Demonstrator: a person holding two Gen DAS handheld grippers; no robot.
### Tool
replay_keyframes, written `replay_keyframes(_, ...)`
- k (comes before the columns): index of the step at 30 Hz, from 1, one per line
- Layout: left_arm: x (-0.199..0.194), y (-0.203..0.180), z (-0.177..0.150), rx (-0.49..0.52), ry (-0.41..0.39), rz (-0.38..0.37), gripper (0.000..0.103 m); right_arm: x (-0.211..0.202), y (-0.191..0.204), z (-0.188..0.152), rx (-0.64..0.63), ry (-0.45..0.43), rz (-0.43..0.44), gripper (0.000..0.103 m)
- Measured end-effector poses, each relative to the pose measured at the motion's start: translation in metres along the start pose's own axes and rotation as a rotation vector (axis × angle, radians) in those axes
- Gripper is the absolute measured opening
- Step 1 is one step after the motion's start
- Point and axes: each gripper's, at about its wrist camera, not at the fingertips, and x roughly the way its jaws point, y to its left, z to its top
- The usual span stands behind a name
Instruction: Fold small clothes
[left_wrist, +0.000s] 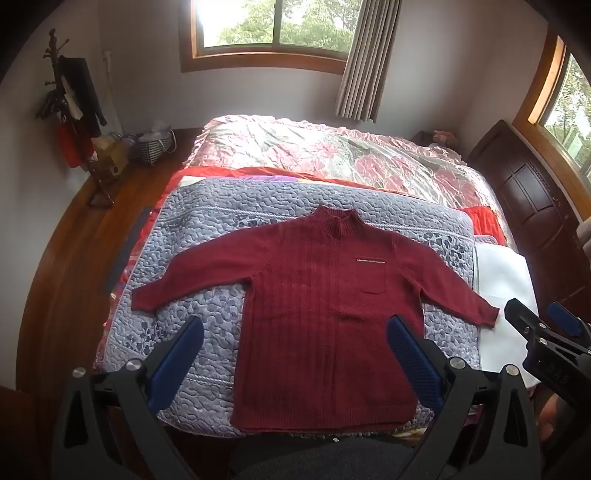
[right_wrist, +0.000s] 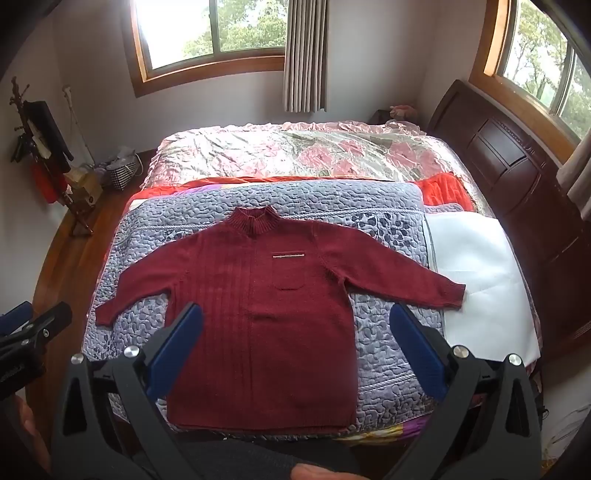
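The left tongs (left_wrist: 295, 354) are hovering with the blue pads wide apart, holding nothing, and the right tongs (right_wrist: 295, 350) are hanging the same way, apart and empty. Below them the dark red sweater (left_wrist: 317, 295) is lying flat, sleeves spread, collar pointing away, on the grey-blue quilt (left_wrist: 207, 229) covering the bed (left_wrist: 332, 147).

A dark red knitted sweater (left_wrist: 317, 314) lies flat, sleeves spread, on a lavender quilted blanket (left_wrist: 207, 229). The left gripper (left_wrist: 295, 354) hovers above it, blue-padded fingers (left_wrist: 177, 365) wide apart. The right gripper (left_wrist: 543, 325), apparently open, shows at the edge.
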Motion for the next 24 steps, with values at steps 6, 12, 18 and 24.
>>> replay_keyframes(6,-0.0012,0.0006,0.0002,0.0,0.005,-0.001,0.099,-0.0004,0.0002,-0.0003,-0.001,-0.002,-0.002,0.1)
replay_keyframes(12,-0.0028,0.0012,0.0002,0.001,0.003,0.001,0.099,-0.0002,0.0027,0.0012,-0.003,0.002,-0.002,0.1)
replay_keyframes(18,-0.0044,0.0017,0.0002,0.003,0.001,-0.001,0.099,-0.0021,-0.0024,0.0038,0.006,-0.001,0.002,0.1)
replay_keyframes(24,-0.0054,0.0019,0.0006,0.003,0.003,-0.001,0.099,-0.0033,-0.0034,0.0034,0.008,-0.003,-0.001,0.1)
